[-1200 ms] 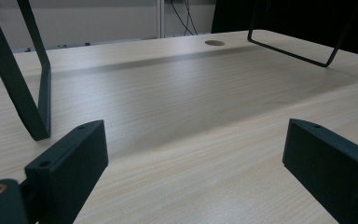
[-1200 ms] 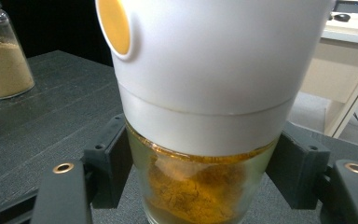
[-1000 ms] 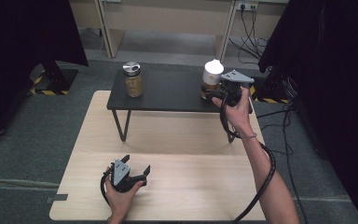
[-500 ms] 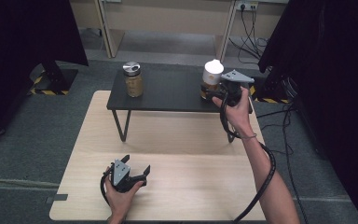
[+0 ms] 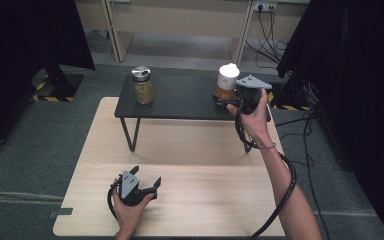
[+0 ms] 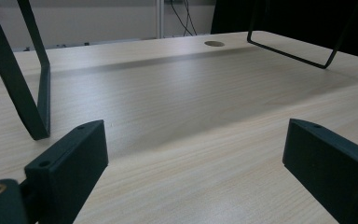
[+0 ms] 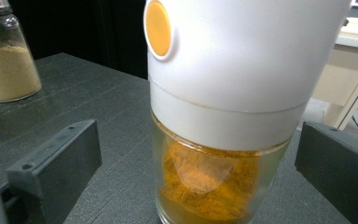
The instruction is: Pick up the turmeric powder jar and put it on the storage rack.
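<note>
The right claw is held wide open around the white-capped jar, ungripped, seemingly for grasping; the left claw is rested open and empty on the bench.

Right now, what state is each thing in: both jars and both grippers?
White-lid jar: upright on the black shelf, lid on, orange powder in the bottom, between the right gripper's jaws, not clamped.
Metal-lid jar: upright on the shelf, capped, mostly full of tan powder.
Right gripper: open, jaws either side of the white-lid jar.
Left gripper: open, holding nothing, low over the wooden table.
</note>
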### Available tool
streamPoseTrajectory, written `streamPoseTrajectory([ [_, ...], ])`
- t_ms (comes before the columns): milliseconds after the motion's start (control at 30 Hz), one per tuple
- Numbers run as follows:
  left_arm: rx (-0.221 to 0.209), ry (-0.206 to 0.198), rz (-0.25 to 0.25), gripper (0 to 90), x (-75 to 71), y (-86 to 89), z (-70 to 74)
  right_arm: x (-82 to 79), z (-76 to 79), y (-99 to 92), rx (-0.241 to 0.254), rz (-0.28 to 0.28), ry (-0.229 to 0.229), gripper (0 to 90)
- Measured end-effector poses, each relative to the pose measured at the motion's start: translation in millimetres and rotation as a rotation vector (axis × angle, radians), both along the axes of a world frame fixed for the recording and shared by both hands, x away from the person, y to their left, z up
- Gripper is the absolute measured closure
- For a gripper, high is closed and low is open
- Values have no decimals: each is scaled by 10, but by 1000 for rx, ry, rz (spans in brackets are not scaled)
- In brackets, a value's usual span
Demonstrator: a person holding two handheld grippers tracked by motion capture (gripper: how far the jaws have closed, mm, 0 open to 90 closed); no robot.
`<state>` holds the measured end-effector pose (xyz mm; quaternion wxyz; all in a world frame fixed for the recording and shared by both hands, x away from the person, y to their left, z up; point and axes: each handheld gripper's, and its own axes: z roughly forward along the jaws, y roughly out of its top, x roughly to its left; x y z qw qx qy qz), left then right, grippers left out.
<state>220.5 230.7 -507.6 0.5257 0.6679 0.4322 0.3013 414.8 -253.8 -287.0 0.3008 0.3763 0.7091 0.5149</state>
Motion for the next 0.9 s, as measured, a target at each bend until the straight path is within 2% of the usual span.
streamPoseTrajectory([
  [233,5,35,1,65,48,-8,48,0,24,12,-6,-2,5,3],
  [533,13,78,5,66,107,-22,104,-38,42,17,12,-7,-7,3],
  [633,16,91,6,66,129,-29,122,-64,59,13,5,-7,-15,3],
  [900,13,91,8,66,136,-30,120,-126,70,-23,5,-3,-24,3],
])
